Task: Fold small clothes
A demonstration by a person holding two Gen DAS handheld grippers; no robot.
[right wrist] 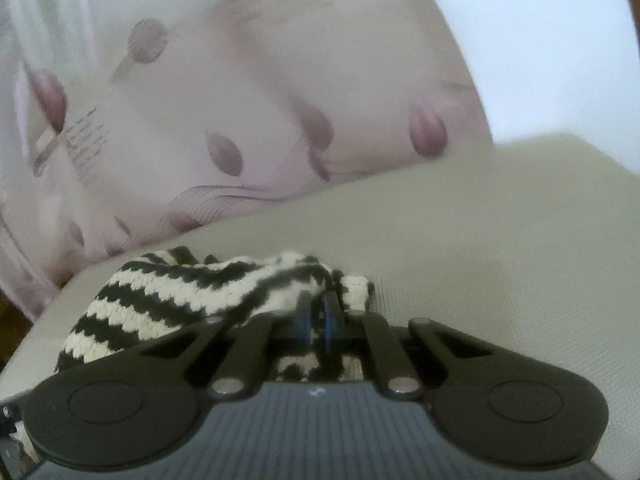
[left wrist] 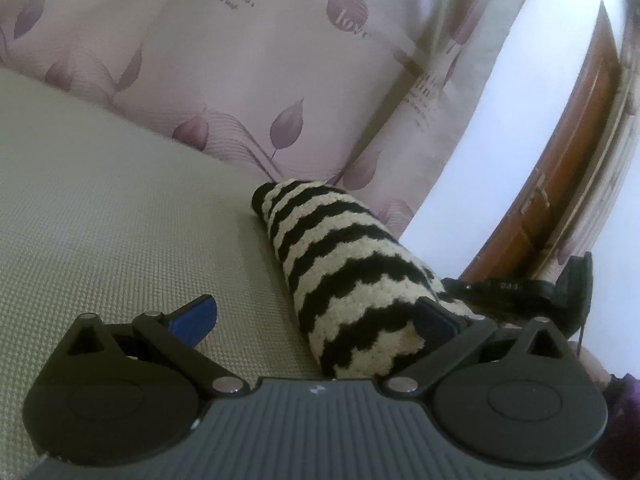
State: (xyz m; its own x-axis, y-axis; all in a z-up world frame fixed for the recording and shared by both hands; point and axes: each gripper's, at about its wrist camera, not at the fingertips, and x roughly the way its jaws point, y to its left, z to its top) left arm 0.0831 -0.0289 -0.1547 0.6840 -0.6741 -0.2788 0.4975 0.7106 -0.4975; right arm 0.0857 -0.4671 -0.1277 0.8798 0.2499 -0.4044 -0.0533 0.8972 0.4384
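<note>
The big grey-green mat (left wrist: 100, 200) is lying flat, with a pink flowery curtain (left wrist: 248, 60) hanging behind it. On the mat, near its far edge by the curtain, the striped knit cloth (left wrist: 344, 272) is lying in a long soft roll. The left gripper (left wrist: 316, 320) is sitting low at the near end of the cloth with its two blue-tipped fingers wide apart, one on each side of the roll, and it is not squeezing anything. The right gripper (right wrist: 318, 316) is at the bunched end of the cloth (right wrist: 192, 292) with its fingers pressed close together, and it looks like it is pinching a bit of the knit, though the picture is blurry there. The pinch looks small, so the cloth may be slipping out if the right gripper is pulling hard. With the left fingers open, nothing is holding the roll down, so it may be sliding or coming undone. The loose knit may also be snagging on a fingertip.
</note>
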